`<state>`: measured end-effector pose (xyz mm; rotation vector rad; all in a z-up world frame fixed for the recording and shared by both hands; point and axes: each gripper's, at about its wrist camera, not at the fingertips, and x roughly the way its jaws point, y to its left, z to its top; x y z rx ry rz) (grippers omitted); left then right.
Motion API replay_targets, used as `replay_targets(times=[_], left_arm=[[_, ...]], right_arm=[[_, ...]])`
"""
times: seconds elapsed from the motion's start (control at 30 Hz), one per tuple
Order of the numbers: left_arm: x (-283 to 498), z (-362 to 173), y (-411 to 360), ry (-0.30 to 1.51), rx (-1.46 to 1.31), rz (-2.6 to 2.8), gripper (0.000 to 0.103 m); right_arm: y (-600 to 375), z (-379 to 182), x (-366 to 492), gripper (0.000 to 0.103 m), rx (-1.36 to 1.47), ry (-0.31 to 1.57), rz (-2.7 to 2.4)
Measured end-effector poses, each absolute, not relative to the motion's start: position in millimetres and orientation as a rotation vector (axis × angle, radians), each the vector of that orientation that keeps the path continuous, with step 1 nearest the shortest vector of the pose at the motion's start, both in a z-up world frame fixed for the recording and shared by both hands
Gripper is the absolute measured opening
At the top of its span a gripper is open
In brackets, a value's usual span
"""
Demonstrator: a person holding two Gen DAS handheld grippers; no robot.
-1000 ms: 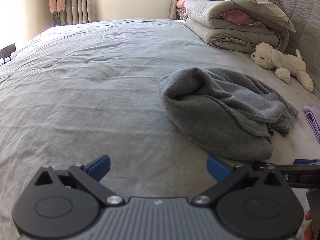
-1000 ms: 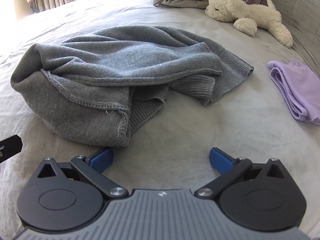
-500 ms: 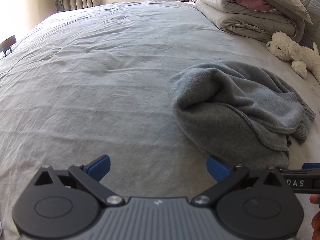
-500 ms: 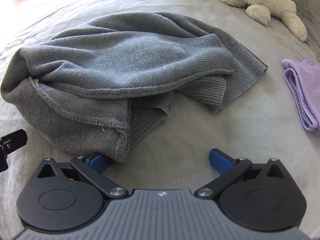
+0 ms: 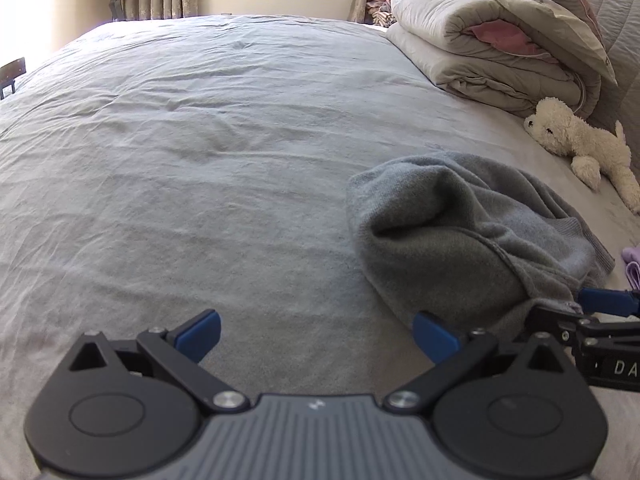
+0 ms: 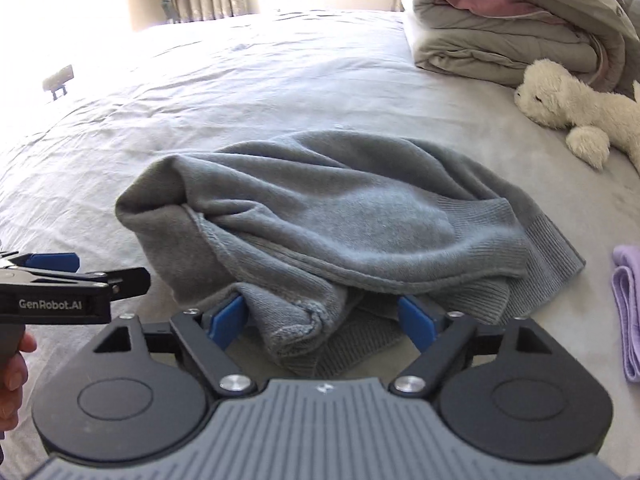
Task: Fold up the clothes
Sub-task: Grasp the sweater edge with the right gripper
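Note:
A crumpled grey knitted sweater (image 6: 340, 216) lies in a heap on the bed; in the left wrist view the sweater (image 5: 460, 240) is to the right. My right gripper (image 6: 324, 320) is at its near edge, jaws closing, with a bunched fold of the hem between the blue pads. The left pad touches the knit, but a squeeze from both sides does not show. My left gripper (image 5: 316, 336) is open over bare sheet just left of the sweater, nothing between its fingers. Each gripper shows in the other's view: the right gripper (image 5: 600, 308) and the left gripper (image 6: 80, 276).
The grey bed sheet (image 5: 200, 160) stretches wide to the left and far side. A folded duvet (image 5: 500, 40) and a white plush toy (image 5: 580, 144) lie at the far right. A folded lilac cloth (image 6: 626, 312) sits right of the sweater. A hand (image 6: 12, 372) holds the left gripper.
My right gripper has moved forward onto the sweater's near edge, and its jaws have narrowed around a fold there. The left gripper shifted a little across the sheet, still open.

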<state>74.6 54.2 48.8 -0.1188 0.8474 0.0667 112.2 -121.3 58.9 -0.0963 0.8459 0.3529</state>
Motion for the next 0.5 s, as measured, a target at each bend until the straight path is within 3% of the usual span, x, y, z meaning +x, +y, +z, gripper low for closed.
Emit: replay_targets(times=[0.07,0.17,0.5], left_arm=[[73.0,48.8,51.1,0.830,-0.061,0.086,0.103],[70.4,50.9,52.2,0.806,-0.007,0.114,0.103],[58.5,68.2,48.2,0.715,0.063,0.128,0.103]], right_arm=[[-116.1,52.2,115.3,0.046,-0.108,0.856,0.377],[-113.8,50.0,114.0,0.021,-0.091,0.861,0.409],[-116.7,101.5,85.3,0.016,0.015,0.653,0.539]])
